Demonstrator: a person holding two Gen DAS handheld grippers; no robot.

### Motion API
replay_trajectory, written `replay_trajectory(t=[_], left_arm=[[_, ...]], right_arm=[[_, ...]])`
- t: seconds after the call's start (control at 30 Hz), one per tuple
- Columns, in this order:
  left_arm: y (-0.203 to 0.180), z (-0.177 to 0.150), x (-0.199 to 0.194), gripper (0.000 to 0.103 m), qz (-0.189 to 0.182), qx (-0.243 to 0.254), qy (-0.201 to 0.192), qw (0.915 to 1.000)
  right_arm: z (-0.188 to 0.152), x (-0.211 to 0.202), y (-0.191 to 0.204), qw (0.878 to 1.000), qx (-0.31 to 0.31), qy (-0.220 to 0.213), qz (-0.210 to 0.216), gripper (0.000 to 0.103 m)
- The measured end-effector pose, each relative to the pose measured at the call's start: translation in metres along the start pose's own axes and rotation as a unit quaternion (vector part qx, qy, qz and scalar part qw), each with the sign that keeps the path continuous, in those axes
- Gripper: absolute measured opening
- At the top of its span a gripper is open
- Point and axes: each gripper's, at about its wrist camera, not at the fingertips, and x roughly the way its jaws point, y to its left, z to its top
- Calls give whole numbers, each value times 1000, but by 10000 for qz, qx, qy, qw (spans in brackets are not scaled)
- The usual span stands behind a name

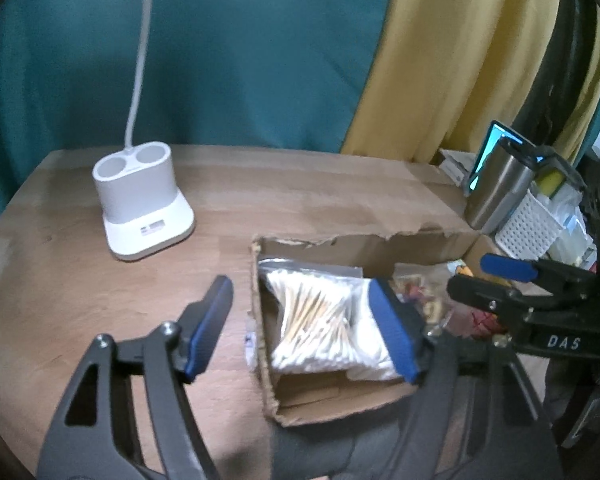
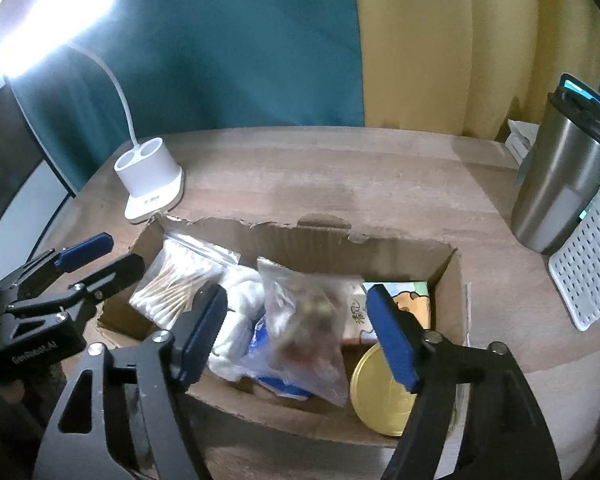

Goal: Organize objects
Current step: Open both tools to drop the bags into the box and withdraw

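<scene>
Desk holding torn cardboard box [image 2: 260,236]; both tools, left tool [image 1: 300,324] & right tool [image 2: 296,336], hovering spread, gripping nothing. Risk: swab bag [image 2: 176,280] slipping, pads snagging box wall.

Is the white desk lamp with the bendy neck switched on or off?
On. In the right wrist view the white desk lamp's head glows bright white above the wooden table.
</scene>
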Motion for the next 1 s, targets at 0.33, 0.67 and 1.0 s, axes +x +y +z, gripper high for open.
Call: replay_trajectory(t=[0.33,0.67,1.0], left_arm=[[5,-10,-21,72,-3,-25,-148,9999],[10,-26,-42,72,25,-3,-218,9998],[14,-37,-57,72,-5,5,-289,9996]], right_arm=[[-12,-16,11,9998,-86,-87,-150,76],[-28,-31,24,9996,-147,-146,-193,76],[-42,-42,34,9994,-173,-184,-222,76]])
